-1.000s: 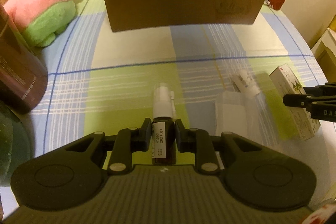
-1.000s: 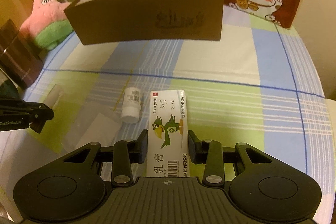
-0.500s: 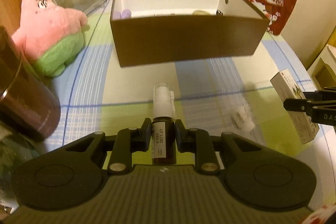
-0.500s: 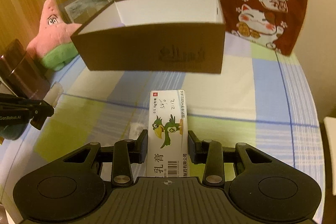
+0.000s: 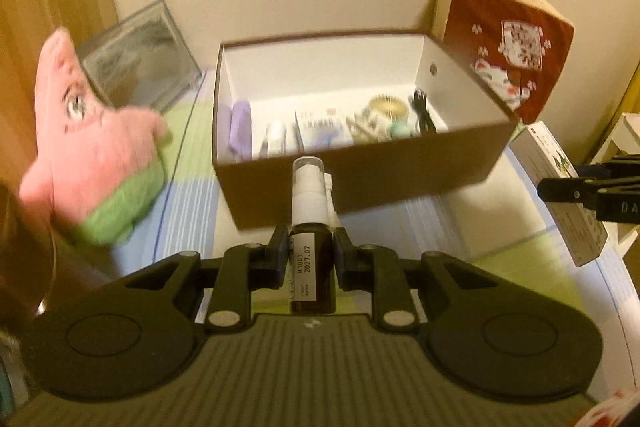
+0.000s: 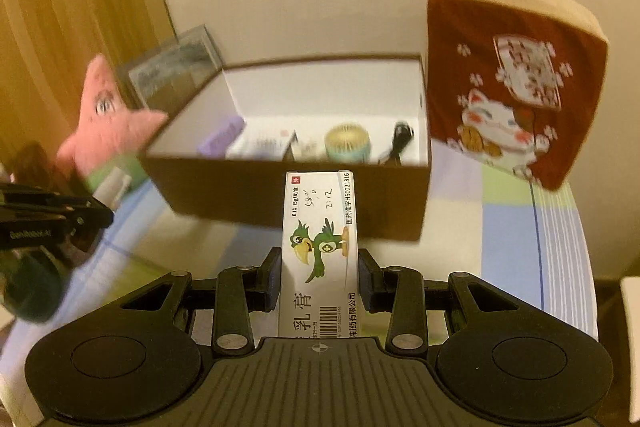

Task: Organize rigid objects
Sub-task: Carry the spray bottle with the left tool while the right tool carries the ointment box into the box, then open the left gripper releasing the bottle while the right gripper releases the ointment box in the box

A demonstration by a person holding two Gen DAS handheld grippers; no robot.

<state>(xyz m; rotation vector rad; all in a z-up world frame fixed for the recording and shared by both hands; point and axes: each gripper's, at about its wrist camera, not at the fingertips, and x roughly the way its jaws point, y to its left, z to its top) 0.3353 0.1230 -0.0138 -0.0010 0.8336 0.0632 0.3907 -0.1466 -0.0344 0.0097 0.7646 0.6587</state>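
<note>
My left gripper [image 5: 310, 249] is shut on a dark brown spray bottle [image 5: 311, 269] with a white pump top, held in the air just before the near wall of the brown cardboard box [image 5: 360, 183]. My right gripper [image 6: 319, 273] is shut on a white ointment carton [image 6: 320, 247] with a green parrot picture, also held before the box [image 6: 288, 199]. The box has a white inside and holds several small items, among them a purple case [image 5: 239, 125] and a gold round brush [image 6: 347, 143]. The carton also shows in the left wrist view [image 5: 560, 195].
A pink star plush [image 5: 92, 143] lies left of the box, with a framed picture [image 5: 140, 67] behind it. A red lucky-cat cushion [image 6: 508, 83] leans on the wall at the right. A dark cylinder [image 5: 20, 259] stands at the near left. The table has a checked cloth [image 6: 532, 227].
Both grippers have risen from the table with their objects and moved toward the box, so its inside now shows. The small white bottle and clear bag on the cloth have dropped out of view.
</note>
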